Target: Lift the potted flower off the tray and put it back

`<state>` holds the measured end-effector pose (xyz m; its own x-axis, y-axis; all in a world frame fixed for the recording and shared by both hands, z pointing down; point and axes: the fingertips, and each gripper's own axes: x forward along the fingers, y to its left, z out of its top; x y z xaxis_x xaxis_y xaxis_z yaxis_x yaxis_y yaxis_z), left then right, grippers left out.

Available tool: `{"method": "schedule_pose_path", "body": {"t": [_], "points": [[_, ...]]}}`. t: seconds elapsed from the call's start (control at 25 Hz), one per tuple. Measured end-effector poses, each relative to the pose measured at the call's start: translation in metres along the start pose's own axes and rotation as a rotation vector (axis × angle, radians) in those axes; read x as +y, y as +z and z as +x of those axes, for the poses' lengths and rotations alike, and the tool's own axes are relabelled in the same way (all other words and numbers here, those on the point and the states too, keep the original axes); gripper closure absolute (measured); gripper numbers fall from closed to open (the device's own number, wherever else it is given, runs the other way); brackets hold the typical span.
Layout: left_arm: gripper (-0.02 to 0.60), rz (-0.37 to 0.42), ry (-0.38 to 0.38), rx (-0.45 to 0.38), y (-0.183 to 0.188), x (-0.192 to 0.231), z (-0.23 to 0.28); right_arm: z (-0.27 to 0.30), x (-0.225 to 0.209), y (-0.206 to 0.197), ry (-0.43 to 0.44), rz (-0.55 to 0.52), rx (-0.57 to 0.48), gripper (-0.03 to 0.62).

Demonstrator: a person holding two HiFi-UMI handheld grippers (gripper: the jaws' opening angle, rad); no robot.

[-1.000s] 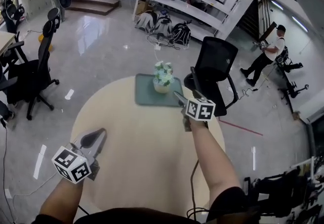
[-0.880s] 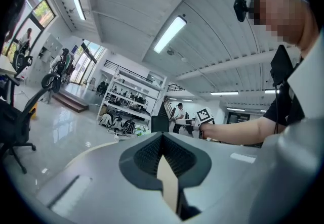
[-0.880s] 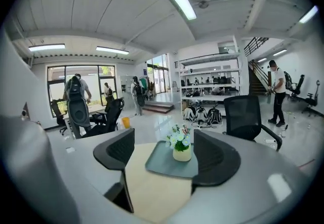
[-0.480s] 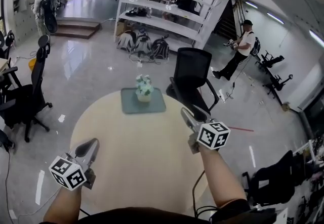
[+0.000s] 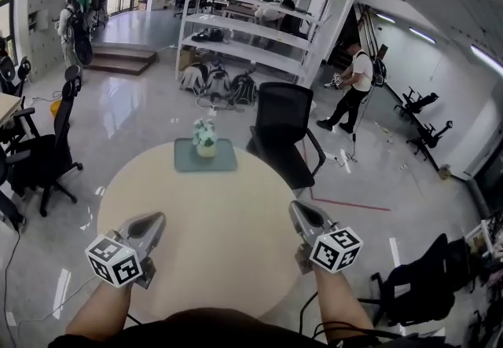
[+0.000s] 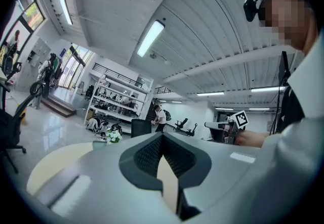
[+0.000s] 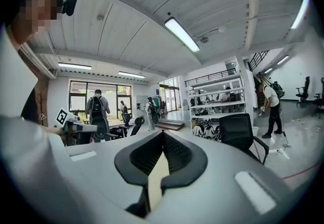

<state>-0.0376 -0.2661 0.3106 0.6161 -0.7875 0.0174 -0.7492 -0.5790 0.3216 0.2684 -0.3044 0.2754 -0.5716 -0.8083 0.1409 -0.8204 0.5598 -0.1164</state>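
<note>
The potted flower [image 5: 205,137], white blooms in a pale pot, stands upright on the green tray [image 5: 186,162] at the far side of the round table [image 5: 220,221]. It also shows small in the left gripper view [image 6: 112,136]. My left gripper [image 5: 151,218] is near the table's front left, shut and empty. My right gripper [image 5: 299,207] is at the front right edge; its jaws have just been closing with nothing between them and now stand shut. Both grippers are far from the pot and point roughly level.
A black office chair [image 5: 284,130] stands just behind the table at the right. More chairs [image 5: 47,154] are at the left. White shelving [image 5: 251,24] with bags beneath stands farther back. A person [image 5: 350,91] walks at the right.
Both grippers have drawn back from the tray toward the table's near edge and risen. The right gripper's jaws have closed. The flower stays on the tray.
</note>
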Motion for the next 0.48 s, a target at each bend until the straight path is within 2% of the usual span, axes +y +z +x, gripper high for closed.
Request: {"method": "schedule_pose_path", "body": {"t": [0.28, 0.48], "points": [[0.588, 0.013, 0.019, 0.005, -0.035, -0.085, -0.01, -0.08, 0.009, -0.042, 0.091, 0.054, 0.036, 0.58], [0.588, 0.034, 0.039, 0.02, -0.042, -0.113, -0.016, -0.114, 0.015, -0.056, 0.134, 0.094, 0.026, 0.582]]}}
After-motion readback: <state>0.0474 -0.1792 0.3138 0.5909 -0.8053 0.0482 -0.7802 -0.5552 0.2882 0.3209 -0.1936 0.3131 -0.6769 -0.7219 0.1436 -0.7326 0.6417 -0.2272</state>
